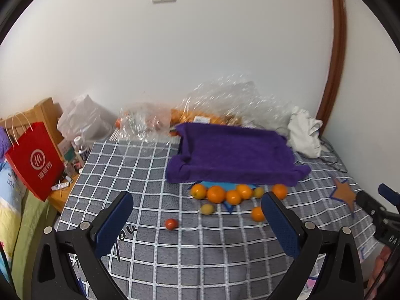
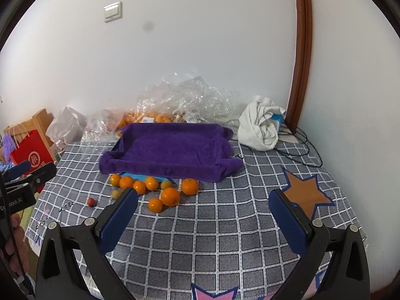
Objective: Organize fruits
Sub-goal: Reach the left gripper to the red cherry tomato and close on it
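Oranges (image 2: 170,196) lie on the bedcover (image 2: 225,225) just before the towel-lined tray (image 2: 170,150); plastic bags (image 2: 175,100) sit behind the tray.

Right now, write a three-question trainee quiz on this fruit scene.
1. True or false: the purple cloth-lined tray already holds fruit.
2. Which loose fruit lies farthest from the row of round orange fruits? A) small red fruit B) a green apple C) a banana
3. Fill in: the left hand-held gripper and right hand-held gripper both stand ____.

Key: 1 false, nothing shows inside it; 2 A; 3 open, holding nothing above the grey checked blanket.
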### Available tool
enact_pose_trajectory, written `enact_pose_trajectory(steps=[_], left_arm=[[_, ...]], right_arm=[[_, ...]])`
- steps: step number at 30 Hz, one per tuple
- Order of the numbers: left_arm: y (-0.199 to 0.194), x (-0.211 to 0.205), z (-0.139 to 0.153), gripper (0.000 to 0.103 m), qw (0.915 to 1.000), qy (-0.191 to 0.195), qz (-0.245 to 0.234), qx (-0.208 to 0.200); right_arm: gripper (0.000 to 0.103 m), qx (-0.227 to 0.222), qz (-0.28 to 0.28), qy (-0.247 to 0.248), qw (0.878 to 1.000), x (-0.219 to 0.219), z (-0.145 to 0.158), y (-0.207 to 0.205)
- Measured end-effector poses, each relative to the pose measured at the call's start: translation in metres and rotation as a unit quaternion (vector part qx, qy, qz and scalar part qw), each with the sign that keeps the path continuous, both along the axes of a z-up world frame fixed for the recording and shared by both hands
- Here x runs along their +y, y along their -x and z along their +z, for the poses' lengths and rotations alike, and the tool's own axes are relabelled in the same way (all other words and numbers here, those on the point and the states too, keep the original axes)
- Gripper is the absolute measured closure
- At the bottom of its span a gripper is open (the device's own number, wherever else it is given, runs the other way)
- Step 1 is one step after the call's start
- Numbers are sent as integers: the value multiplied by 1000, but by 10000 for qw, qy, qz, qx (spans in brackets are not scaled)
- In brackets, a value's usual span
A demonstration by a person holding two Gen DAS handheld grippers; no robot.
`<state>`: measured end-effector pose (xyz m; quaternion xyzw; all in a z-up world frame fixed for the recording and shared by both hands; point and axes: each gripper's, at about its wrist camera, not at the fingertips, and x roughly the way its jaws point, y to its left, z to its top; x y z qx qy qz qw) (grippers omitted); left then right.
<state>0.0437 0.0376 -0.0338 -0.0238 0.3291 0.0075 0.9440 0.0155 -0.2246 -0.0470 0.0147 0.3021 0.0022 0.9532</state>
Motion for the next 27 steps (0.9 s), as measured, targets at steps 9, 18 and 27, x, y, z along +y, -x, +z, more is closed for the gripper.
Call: enact_pose_trajectory(steps=[9, 18, 27], left_arm=[[-42, 26, -67, 16, 9978, 44, 123, 647], [-61, 45, -132, 55, 9932, 259, 91, 1128], [-72, 46, -154, 80, 9889, 597, -13, 1357]], right_arm=[[2, 540, -51, 59, 9985, -12, -65, -49], [17, 1034, 108, -332, 9940, -19, -123, -79], [26, 1118, 223, -508, 9922, -19, -139, -95]])
